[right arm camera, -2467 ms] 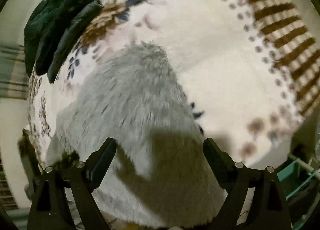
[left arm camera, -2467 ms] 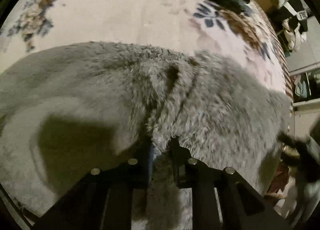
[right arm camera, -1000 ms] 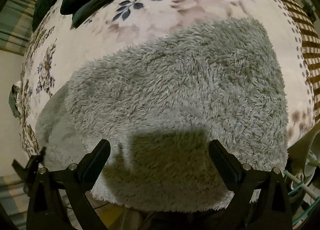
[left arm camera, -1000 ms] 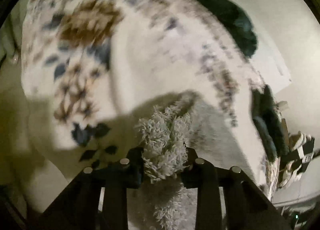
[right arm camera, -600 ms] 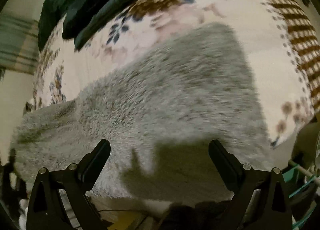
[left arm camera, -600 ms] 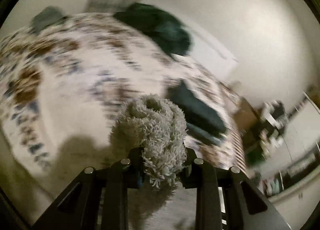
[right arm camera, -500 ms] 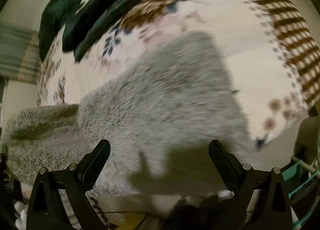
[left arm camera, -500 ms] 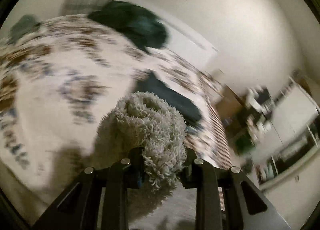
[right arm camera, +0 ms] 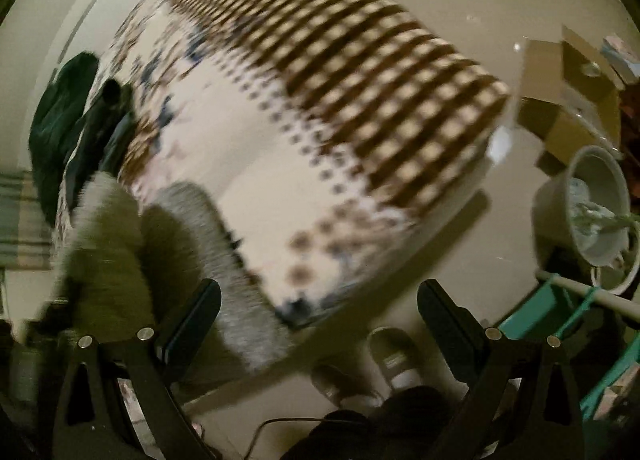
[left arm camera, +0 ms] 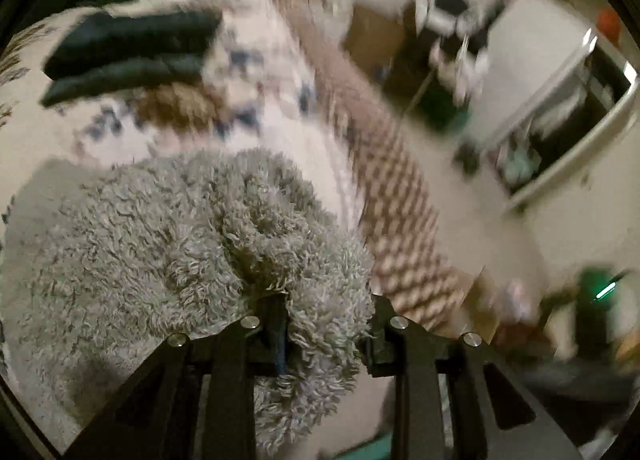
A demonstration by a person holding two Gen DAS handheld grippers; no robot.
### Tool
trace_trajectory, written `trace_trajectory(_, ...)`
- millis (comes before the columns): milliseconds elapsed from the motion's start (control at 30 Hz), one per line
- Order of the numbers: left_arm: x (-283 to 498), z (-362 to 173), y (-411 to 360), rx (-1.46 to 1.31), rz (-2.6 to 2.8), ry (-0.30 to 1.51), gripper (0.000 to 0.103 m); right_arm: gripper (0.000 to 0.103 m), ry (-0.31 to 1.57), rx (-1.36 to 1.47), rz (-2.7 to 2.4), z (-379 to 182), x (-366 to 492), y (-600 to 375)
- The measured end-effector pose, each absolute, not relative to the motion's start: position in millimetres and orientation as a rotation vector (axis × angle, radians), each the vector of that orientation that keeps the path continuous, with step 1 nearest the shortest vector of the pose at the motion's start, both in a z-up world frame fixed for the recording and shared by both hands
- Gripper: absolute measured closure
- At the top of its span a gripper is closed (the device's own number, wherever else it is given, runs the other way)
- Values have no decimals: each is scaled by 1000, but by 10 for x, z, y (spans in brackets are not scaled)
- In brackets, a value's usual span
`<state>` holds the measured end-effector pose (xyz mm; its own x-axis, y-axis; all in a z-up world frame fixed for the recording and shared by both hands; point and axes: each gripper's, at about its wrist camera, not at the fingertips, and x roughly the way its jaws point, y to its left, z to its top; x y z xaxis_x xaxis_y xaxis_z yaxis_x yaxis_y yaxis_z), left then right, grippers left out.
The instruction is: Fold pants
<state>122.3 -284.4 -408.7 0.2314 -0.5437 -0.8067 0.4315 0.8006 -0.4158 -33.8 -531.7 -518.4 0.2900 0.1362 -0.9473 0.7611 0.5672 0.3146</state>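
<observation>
Fluffy grey pants lie on a bed with a floral and checked cover. My left gripper is shut on a bunched fold of the grey pants and holds it lifted over the rest of the pants. In the right wrist view the pants show at the lower left, hanging over the bed's edge, blurred. My right gripper is open and empty, off the bed's near edge, to the right of the pants.
Dark green clothes lie at the far side of the bed. Beside the bed stand a grey pot, a teal rack, cardboard boxes and slippers on the floor.
My left gripper has carried the pinched fold up and swung to the right over the pants. My right gripper has moved right, off the pants, and now faces the bed's corner and the floor.
</observation>
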Motion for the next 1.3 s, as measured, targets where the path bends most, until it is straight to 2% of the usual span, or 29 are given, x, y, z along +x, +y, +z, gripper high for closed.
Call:
trace_trajectory(100,1237,-4165,-2820,-142,-703,1269,63,3,1234,902,-513,-5196,-397,-5445)
trace_trajectory(167,1234,-3987,-2745,-143,-709,1265,35,3,1225,891,-495,-5177,-371,-5498)
trace_trajectory(200,1249,-3890,-2701,-151,-713,1262,13,3,1221,886,-485,-5170,-343,-5510)
trace_trajectory(233,1262,-3803,-2615,-171,-714,1258,9,3,1216,883,-469,-5162,-285,-5509)
trace_trajectory(300,1360,-3552,-2302,-246,-696,1257,9,2,1204,888,-411,-5147,-142,-5481)
trace_trajectory(433,1601,-3399,-1634,-250,-541,1207,9,1,1198,899,-221,-5189,307,-5229)
trace_trajectory(600,2105,-3874,-906,-195,-307,1278,9,1,1227,979,-15,-5485,952,-4868)
trace_trajectory(667,2274,-4098,-777,-197,-272,1310,9,1,1303,977,-8,-5708,1198,-4767)
trace_trajectory(700,2329,-4184,-755,-195,-269,1326,9,13,1333,992,-9,-5782,1252,-4737)
trace_trajectory(733,2392,-4276,-743,-203,-278,1342,9,60,1333,1021,-7,-5832,1290,-4734)
trace_trajectory(767,2428,-4329,-759,-202,-279,1347,9,87,1316,1025,2,-5828,1317,-4733)
trace_trajectory(900,2582,-4505,-855,-211,-300,1374,9,86,1235,978,-117,-5562,1201,-4960)
trace_trajectory(1000,2636,-4626,-980,-221,-324,1405,9,83,1252,959,-240,-5608,1063,-5241)
trace_trajectory(1067,2658,-4639,-996,-217,-323,1406,9,71,1321,994,-219,-5771,1042,-5310)
trace_trajectory(1133,2664,-4640,-996,-222,-325,1406,9,31,1334,1027,-189,-5776,965,-5318)
trace_trajectory(1200,2668,-4658,-974,-221,-316,1409,9,19,1272,1062,-161,-5689,797,-5329)
trace_trajectory(1300,2664,-4692,-947,-238,-315,1419,9,16,1288,1190,-154,-5878,505,-5303)
